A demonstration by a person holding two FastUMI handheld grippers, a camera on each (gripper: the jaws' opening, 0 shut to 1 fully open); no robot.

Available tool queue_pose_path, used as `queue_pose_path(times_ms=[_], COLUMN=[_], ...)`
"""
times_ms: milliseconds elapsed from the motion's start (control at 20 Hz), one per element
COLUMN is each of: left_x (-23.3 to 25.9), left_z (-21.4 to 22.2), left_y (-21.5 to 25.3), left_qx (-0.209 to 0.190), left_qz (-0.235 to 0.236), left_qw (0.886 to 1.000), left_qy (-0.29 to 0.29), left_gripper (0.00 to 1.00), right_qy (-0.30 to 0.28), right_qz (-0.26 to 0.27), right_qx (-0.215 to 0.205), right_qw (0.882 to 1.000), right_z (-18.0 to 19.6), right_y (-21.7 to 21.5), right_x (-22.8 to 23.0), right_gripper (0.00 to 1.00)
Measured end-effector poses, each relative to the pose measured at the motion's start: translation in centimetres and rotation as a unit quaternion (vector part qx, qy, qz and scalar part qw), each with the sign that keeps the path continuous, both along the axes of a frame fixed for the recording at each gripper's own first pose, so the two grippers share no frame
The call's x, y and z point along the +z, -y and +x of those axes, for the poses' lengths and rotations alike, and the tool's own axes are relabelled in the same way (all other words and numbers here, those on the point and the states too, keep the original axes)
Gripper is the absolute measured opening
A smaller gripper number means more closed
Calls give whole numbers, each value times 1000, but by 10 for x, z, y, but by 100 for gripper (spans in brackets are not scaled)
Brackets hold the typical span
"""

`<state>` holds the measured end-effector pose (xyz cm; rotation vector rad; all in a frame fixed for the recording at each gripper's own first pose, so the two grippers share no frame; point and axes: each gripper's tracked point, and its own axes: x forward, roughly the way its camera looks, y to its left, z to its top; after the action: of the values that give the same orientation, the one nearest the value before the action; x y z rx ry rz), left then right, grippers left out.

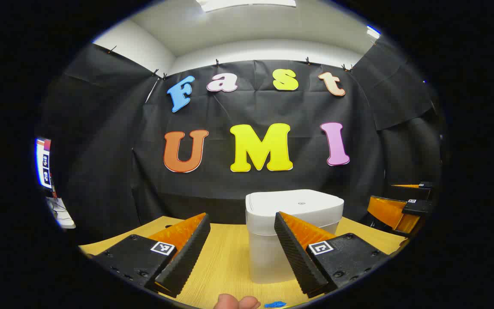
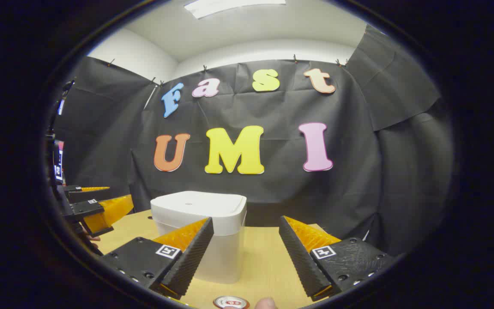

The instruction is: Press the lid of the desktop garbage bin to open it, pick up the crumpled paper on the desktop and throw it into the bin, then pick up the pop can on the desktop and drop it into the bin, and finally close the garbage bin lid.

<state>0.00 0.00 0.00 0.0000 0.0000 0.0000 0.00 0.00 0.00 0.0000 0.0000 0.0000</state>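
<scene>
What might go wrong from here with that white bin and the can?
The bin has its lid shut, so anything dropped now would likely bounce off. The pop can sits right under the open right gripper, easy to knock over. The bin looks light; pressing off-centre may tip it.

Left gripper (image 1: 242,223) above a wooden table (image 1: 225,262), jaws wide apart with nothing between, white bin (image 1: 292,223) (lid down) upright just ahead, partly behind one finger, right gripper (image 1: 405,206) at far right edge, fingertip (image 1: 236,302) at bottom
</scene>
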Motion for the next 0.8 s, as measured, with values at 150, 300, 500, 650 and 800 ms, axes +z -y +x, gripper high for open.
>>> queue_pose_path(times_ms=[150, 300, 500, 650, 800], left_x=[-1, -1, 0, 0, -1], left_z=[-3, -1, -1, -1, -1], left_y=[1, 2, 0, 1, 0], left_qx=[4, 5, 7, 5, 8], left_qz=[8, 6, 8, 4, 9], left_qw=[1000, 1000, 1000, 1000, 1000], left_qy=[2, 2, 2, 7, 7], left_gripper=[97, 96, 97, 97, 97], right_qy=[2, -2, 4, 6, 3], right_qz=[1, 4, 5, 8, 11], right_qx=[-4, -4, -6, -4, -4], right_qw=[1000, 1000, 1000, 1000, 1000], right_z=[-1, -2, -5, -5, -4], right_y=[6, 7, 9, 8, 9], right_x=[2, -1, 3, 4, 2], right_gripper=[97, 95, 95, 95, 95])
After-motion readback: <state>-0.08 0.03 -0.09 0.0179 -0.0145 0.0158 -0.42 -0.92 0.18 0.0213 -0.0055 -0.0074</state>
